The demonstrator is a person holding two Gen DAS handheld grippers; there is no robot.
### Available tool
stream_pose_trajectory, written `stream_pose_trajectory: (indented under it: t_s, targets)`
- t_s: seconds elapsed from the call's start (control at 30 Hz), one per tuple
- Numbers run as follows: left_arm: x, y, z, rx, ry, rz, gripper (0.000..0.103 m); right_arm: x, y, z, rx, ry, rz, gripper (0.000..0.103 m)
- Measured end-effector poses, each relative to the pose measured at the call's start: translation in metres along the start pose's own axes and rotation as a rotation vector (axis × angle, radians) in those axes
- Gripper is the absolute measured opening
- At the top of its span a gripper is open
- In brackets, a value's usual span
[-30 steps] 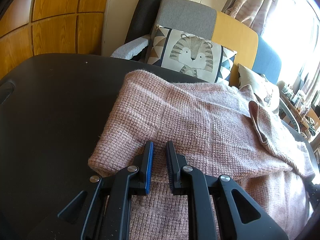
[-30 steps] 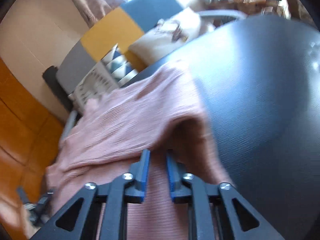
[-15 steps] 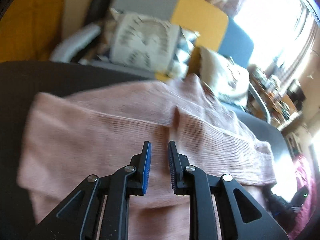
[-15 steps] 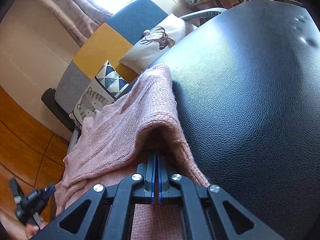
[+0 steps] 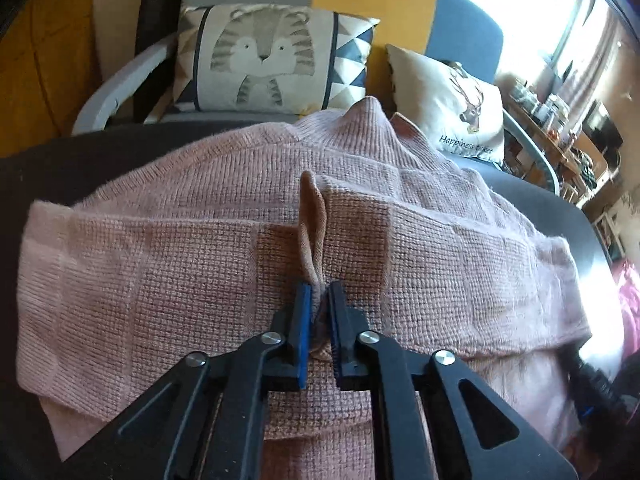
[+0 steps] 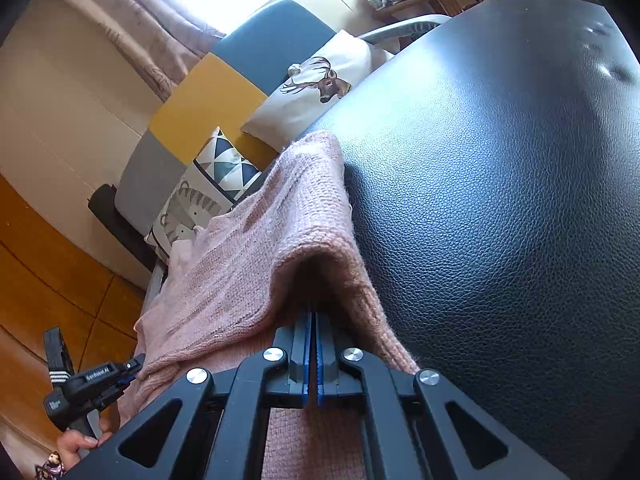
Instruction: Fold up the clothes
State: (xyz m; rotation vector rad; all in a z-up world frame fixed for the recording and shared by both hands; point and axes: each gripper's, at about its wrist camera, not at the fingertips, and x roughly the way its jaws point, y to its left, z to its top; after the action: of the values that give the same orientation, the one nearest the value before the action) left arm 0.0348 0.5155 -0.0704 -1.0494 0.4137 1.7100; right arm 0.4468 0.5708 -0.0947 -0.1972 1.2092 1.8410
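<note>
A pink knitted sweater lies spread across the black table. My left gripper is shut on a pinched ridge of the knit near the garment's middle, and the fold stands up between the blue pads. In the right wrist view the sweater lies in a heap to the left, and its near edge arches over my right gripper, which is shut on the fabric. The left gripper shows at the lower left, held by a hand.
Black leather tabletop stretches bare to the right of the sweater. Behind the table stands a grey, yellow and blue sofa with a tiger cushion and a deer cushion. Cluttered shelves sit at the far right.
My left gripper moved toward the sweater's middle and shut on a fold of it. My right gripper, open a second ago, shut on the sweater's edge and has held it since.
</note>
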Motion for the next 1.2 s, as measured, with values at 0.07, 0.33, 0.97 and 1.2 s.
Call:
stream_pose_trajectory:
  t_s: [0.07,0.33,0.97,1.2]
  targets:
    - [-0.011,0.005,-0.001,-0.027,-0.029,-0.033,0.006,0.000,0.000,0.000,0.001,-0.001,0.001,0.000]
    - [-0.042,0.034,-0.017,-0.093,-0.097,-0.101,0.006,0.001,0.001,0.000,0.006,-0.002,0.004,0.000]
    - [-0.015,0.049,-0.053,-0.163,-0.165,-0.136,0.013,-0.004,0.005,0.023,-0.006,-0.055,-0.099,0.002]
    - [-0.016,0.046,-0.054,-0.138,-0.171,-0.108,0.013,-0.033,0.007,0.029,-0.086,-0.054,-0.053,0.004]
